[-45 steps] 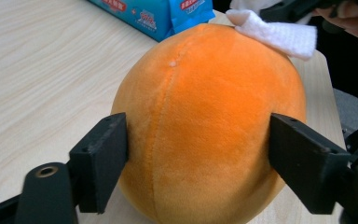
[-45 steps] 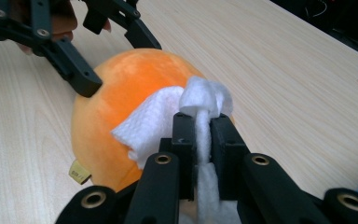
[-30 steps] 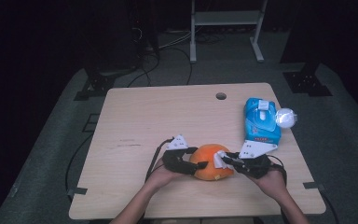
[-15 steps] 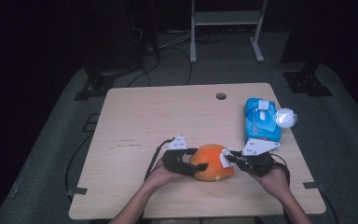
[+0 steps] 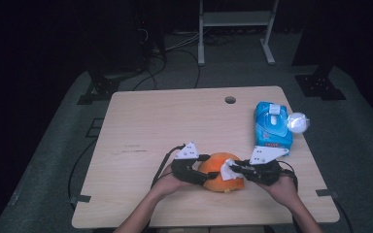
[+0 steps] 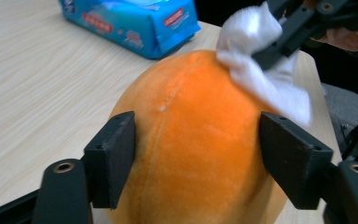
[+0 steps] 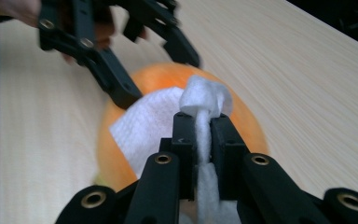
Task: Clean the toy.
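Observation:
An orange, velvety round fruit point(image 5: 213, 178) point(image 6: 191, 140) point(image 7: 247, 121) rests on the wooden table point(image 5: 150, 121) near its front edge. My left gripper point(image 5: 201, 172) point(image 6: 196, 158) straddles it from the left. Its jaws have just been closing, and both pads now press the fruit's sides. My right gripper point(image 5: 233, 169) point(image 7: 203, 126) comes in from the right, shut on a white wipe point(image 5: 228, 171) point(image 6: 256, 56) point(image 7: 154, 121). The wipe lies against the fruit's top. In the left gripper view the right gripper point(image 6: 279, 44) is at the upper right.
A blue pack of wipes point(image 5: 272, 126) point(image 6: 135, 18) lies at the table's right side, with a white crumpled ball point(image 5: 298, 122) beside it. A round hole point(image 5: 230, 100) sits near the far edge. Bare wood stretches to the left and back.
The right gripper has slid the wipe slightly leftward over the fruit's top. The left gripper and the fruit stay in place.

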`<state>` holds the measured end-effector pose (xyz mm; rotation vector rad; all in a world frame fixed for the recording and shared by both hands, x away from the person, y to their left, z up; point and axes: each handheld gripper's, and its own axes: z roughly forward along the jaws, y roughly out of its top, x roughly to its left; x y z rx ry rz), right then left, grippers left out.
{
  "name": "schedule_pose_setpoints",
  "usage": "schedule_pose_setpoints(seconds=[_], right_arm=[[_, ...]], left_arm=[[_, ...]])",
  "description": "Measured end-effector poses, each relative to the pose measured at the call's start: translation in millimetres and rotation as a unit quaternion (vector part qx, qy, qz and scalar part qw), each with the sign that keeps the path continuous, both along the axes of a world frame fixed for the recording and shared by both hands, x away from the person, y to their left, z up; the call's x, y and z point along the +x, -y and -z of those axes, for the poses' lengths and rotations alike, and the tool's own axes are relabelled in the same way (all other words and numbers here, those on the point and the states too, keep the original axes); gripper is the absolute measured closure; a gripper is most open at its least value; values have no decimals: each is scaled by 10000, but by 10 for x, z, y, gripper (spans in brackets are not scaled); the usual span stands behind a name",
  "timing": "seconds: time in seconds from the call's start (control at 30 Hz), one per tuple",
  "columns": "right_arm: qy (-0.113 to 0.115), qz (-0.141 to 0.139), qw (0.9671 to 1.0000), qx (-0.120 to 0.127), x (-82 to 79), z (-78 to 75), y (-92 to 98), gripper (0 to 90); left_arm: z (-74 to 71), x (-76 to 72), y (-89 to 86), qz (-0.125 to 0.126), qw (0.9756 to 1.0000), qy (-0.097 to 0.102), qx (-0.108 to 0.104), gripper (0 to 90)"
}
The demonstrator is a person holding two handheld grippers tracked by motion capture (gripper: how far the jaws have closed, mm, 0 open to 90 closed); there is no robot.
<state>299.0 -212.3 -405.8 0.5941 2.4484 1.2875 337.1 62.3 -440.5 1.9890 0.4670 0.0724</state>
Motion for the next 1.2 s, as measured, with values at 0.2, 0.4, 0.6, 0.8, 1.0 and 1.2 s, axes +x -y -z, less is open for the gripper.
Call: schedule_pose_setpoints(seconds=[0.2,0.4,0.6,0.8,1.0,1.2], right_arm=[[-229,385,9990,-59,97,95,174,806],[-122,281,9995,-69,69,89,82,806],[43,251,9997,-25,8,26,-1,805],[40,95,9999,136,-34,-22,-38,804],[-303,376,9983,313,83,63,71,805],[-549,605,9955,475,194,137,154,806]], left_arm=[[10,28,-74,75,9998,-191,-21,297],[-74,-36,2,263,9993,221,-113,150],[-26,11,-37,-81,10000,-5,9,264],[-7,34,-72,-268,9995,-171,-83,271],[-33,-45,-10,-11,10000,26,38,275],[-93,-139,38,424,9984,268,272,285]])
